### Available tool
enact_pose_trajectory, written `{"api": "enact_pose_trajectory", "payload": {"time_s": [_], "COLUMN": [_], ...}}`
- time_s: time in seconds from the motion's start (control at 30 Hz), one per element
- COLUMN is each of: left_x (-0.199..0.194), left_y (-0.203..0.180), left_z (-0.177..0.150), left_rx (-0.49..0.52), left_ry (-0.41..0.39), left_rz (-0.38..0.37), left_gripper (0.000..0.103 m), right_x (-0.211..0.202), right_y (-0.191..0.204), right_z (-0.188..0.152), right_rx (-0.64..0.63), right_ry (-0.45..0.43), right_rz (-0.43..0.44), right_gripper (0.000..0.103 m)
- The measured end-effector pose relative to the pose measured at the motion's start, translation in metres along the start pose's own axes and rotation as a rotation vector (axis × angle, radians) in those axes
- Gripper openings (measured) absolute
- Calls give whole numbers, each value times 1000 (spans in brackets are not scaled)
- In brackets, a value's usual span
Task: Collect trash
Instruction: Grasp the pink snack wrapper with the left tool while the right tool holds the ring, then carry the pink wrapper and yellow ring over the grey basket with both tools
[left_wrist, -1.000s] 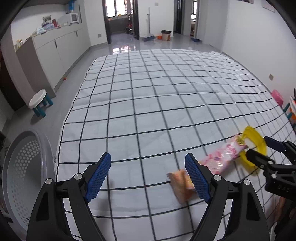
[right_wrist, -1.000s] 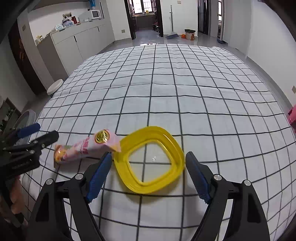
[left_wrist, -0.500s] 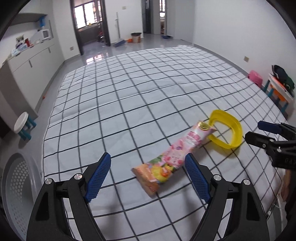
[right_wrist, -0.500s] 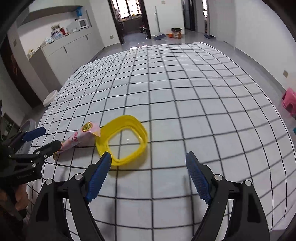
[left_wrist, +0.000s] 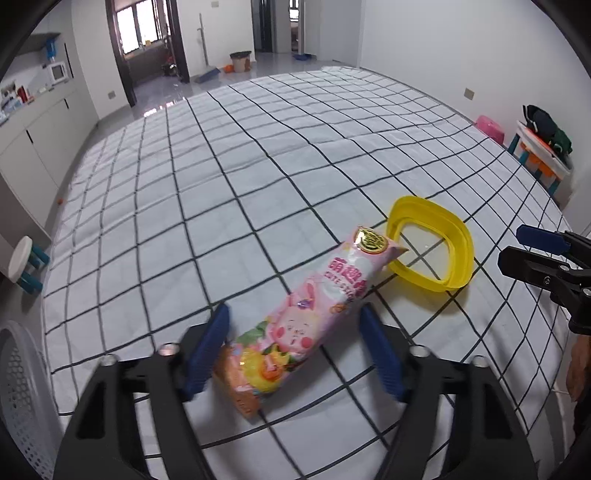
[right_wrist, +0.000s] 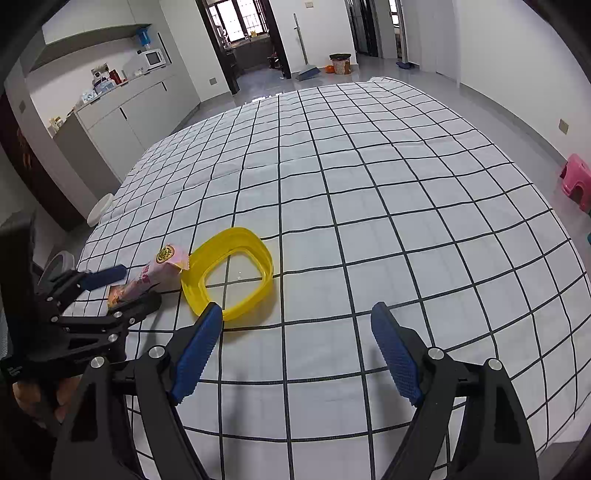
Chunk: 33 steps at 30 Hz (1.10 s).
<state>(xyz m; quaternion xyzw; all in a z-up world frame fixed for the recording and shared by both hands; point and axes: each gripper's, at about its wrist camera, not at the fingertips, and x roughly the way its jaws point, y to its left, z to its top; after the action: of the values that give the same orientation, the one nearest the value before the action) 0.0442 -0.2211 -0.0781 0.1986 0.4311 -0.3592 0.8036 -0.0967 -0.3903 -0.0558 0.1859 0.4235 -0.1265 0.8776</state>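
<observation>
Left wrist: 1 snack packet between closing left fingers; 1 yellow lid; right fingers open, empty.

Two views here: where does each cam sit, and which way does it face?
Left wrist: on the left tool, angled down at the pink snack wrapper between its closing pads; a hand's edge shows right.
Right wrist: on the open right tool, facing the checked sheet; a hand shows left.
Shared: wrapper, yellow lid ring, each other's tool.
</observation>
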Motion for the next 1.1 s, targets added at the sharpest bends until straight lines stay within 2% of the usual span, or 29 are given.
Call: {"api": "enact_pose_trajectory", "payload": {"time_s": [0.03, 0.1, 0.17, 0.27, 0.6, 0.87, 1.1], "left_x": [1, 0, -1, -3, -35, -78, -97], "left_y": [-1, -3, -5, -5, 7, 44, 77], "left_z": [0, -2, -2, -2, -4, -17, -37], "left_rx": [-1, -1, 1, -13, -91, -210, -309], "left_ry": [3, 1, 0, 5, -51, -109, -100], "left_rz": [-7, -14, -22, -36, -3, 103, 183], "left_gripper": [54, 48, 31, 15, 14, 14, 14], "right_x": [0, 0, 1, 0, 3, 25, 49], "right_y": [-1, -3, -3, -1, 15, 41, 55], "right_z": [0, -1, 0, -1, 5, 19, 23], "right_rx": [2, 7, 8, 7, -51, -171, -235], "right_ry": [0, 0, 2, 3, 5, 38, 85], "right_rz": [1, 2, 1, 7, 34, 60, 29], "right_gripper": [79, 79, 79, 79, 79, 84, 84]}}
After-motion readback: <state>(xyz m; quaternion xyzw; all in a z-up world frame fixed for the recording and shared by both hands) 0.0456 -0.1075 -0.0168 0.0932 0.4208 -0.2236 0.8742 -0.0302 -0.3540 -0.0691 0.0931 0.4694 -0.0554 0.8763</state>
